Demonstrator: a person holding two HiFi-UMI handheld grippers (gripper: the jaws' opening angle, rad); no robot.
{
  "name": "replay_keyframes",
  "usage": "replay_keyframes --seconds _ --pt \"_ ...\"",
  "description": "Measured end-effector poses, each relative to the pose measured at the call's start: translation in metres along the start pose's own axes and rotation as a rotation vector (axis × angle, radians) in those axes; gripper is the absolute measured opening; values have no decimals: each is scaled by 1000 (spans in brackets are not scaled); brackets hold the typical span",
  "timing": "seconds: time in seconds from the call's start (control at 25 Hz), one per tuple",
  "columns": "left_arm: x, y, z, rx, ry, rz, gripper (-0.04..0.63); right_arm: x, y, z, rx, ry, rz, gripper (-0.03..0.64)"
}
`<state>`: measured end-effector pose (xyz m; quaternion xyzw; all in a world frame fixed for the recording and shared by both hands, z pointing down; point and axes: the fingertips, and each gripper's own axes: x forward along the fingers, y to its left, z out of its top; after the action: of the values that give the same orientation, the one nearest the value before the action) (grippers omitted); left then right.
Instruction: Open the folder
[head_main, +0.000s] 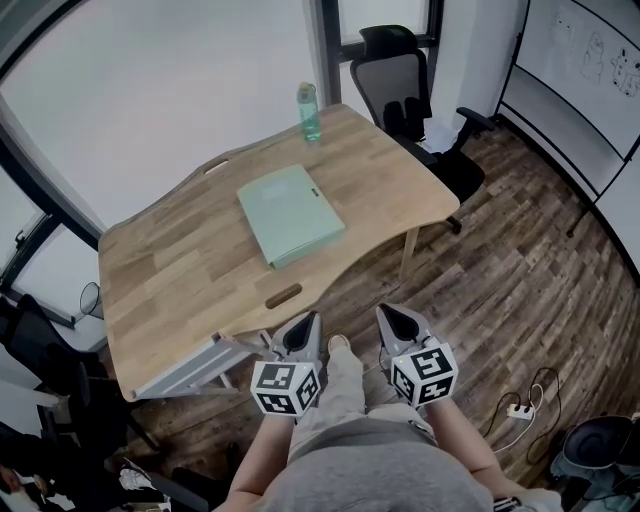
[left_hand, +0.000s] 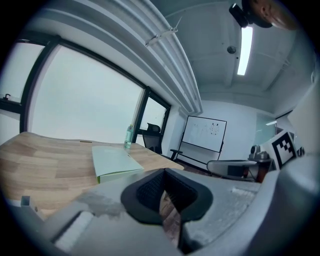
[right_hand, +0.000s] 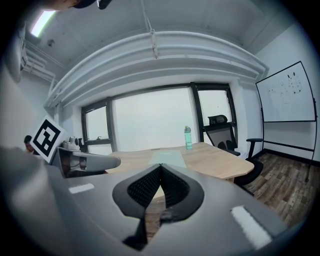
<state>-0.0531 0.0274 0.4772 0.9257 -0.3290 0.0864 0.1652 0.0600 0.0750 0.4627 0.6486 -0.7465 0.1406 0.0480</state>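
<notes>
A pale green folder (head_main: 291, 214) lies closed and flat on the wooden desk (head_main: 170, 280), a little beyond its middle. It shows in the left gripper view as the folder (left_hand: 114, 162) and in the right gripper view as the folder (right_hand: 167, 158). My left gripper (head_main: 306, 322) and right gripper (head_main: 388, 315) hang side by side over the floor, short of the desk's near edge. Both are shut with nothing between the jaws. The same shows at the left gripper (left_hand: 164, 175) and the right gripper (right_hand: 160, 170).
A green water bottle (head_main: 308, 111) stands at the desk's far edge. A black office chair (head_main: 420, 110) sits behind the desk on the right. A whiteboard (head_main: 590, 70) lines the right wall. Cables and a power strip (head_main: 520, 408) lie on the floor at right.
</notes>
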Motion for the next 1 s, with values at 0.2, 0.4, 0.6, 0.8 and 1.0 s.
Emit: replay_keyframes --seconds 0.2,0.4,0.6,0.8,1.0 --pt "33 18 10 13 7 8 3 32 -18 10 -15 16 6 2" --pt "65 39 20 14 23 19 3 68 -37 22 -7 22 20 2" --pt "96 66 29 9 40 32 3 110 -54 37 -2 27 31 2" --pt "126 85 40 20 54 23 3 153 -67 45 -2 53 50 2" --pt "152 109 45 37 84 17 3 194 -78 55 -9 68 60 2"
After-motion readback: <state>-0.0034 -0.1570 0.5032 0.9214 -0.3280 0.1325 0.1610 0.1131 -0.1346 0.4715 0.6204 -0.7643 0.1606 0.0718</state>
